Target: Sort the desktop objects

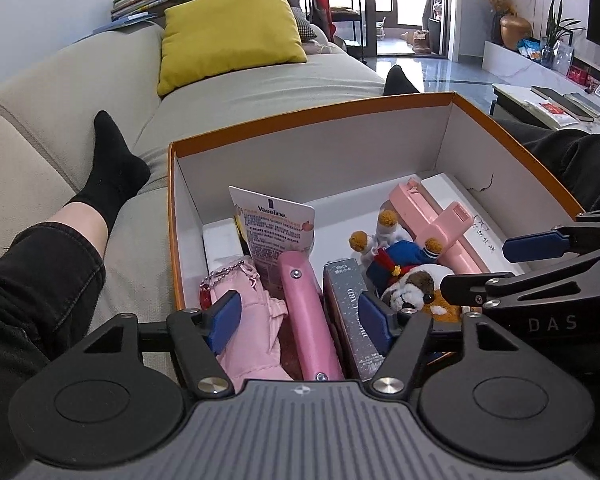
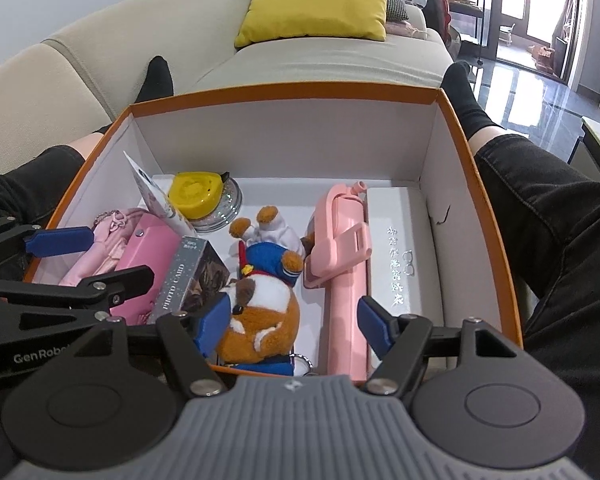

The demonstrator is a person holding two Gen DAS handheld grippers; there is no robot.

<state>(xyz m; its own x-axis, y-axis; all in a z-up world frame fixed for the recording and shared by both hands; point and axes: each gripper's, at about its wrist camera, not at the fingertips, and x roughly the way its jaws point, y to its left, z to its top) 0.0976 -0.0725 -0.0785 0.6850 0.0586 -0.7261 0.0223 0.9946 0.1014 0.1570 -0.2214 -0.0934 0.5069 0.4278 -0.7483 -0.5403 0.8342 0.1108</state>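
Everything to sort sits in the orange box (image 2: pixel 496 208) on your lap, packed tight along the near wall. In the right wrist view: plush dog (image 2: pixel 260 308) at 6 o'clock, pink selfie stick (image 2: pixel 342 280) touching it at 3, white glasses case (image 2: pixel 404 256) just beyond that. PHOTO CARD box (image 2: pixel 184 276) leans at 9, pink case (image 2: pixel 152 248) and pink pouch (image 2: pixel 104 252) past it. Yellow clip (image 2: pixel 196 196) rests on a glittery disc at 12.

Both grippers are wide open and hold nothing. Right gripper (image 2: pixel 296 324) straddles the dog and the selfie stick's near end. Left gripper (image 1: pixel 300 316) straddles the pink case and pouch, with its right pad against the card box.

Risks:
- Close the right now and you pinch dog and stick together; one likely drops on the lift.
- The left could catch pouch fabric with the case, or knock the card box over.
- The Vaseline tube (image 1: pixel 276 228) leans upright, probably on the case; pulling the case may topple it.
- The grippers are close; a lift could clash them.
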